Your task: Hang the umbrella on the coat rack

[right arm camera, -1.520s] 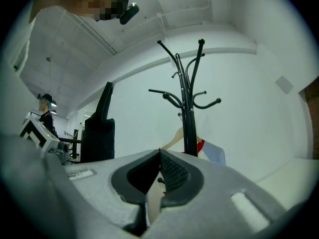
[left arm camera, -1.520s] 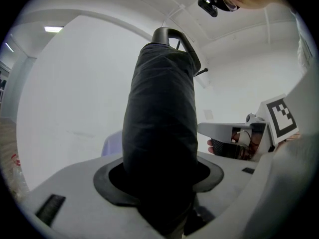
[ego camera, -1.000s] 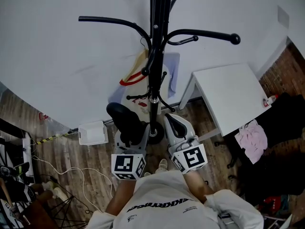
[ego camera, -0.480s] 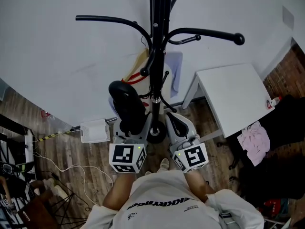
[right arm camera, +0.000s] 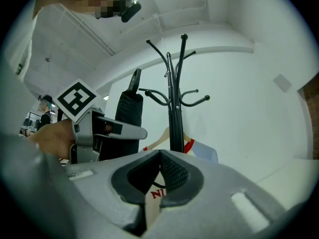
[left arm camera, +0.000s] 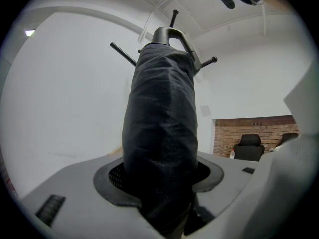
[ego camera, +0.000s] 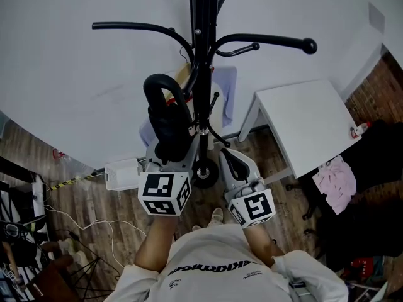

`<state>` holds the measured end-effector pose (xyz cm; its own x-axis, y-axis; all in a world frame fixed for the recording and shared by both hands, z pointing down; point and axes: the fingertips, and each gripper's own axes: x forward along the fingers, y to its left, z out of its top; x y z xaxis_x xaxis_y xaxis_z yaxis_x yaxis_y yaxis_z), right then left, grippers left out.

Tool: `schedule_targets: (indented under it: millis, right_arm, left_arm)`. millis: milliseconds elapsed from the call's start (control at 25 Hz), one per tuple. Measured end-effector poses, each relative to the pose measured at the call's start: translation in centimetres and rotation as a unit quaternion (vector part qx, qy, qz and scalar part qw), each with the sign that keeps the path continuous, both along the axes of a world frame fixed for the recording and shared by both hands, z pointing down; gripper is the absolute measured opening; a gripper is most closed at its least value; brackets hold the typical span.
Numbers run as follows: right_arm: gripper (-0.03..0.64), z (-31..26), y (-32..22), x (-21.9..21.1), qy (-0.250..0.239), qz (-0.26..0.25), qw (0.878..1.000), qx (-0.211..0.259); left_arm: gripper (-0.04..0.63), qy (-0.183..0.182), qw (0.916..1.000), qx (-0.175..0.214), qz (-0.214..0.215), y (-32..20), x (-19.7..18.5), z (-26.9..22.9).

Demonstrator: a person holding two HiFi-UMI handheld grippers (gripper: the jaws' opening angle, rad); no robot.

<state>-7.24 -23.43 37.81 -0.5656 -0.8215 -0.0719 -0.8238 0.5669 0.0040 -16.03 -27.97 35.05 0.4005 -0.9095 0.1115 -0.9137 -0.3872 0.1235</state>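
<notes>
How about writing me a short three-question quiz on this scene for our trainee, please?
1. Multiple choice: the umbrella in the left gripper is A) folded, handle up; B) opened wide; C) lying on the floor.
2. True or false: the umbrella already hangs from an arm of the coat rack.
3. Fill in: in the head view, the white table stands to the ___ of the coat rack.

Key: 1 A; 2 false, the gripper holds it beside the pole; 3 right.
</notes>
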Motion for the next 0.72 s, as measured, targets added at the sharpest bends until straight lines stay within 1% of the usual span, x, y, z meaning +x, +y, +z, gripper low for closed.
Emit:
schedule_targets:
  millis: [280,720]
  right_arm:
    - [-0.006,0.0,-0.1,0.9,-0.001,0.007,1.0,0.002]
    - [-0.006,0.0,-0.4,1.3,0.002,0.012,1.0,0.004]
  left_arm:
    - [0.258,-0.011,0.9997,-0.022,-0.001,-1.5,0.5,0.2]
    - [0.259,-0.011,0.9987,-0.049,0.003,-3.4,0.9,1.6]
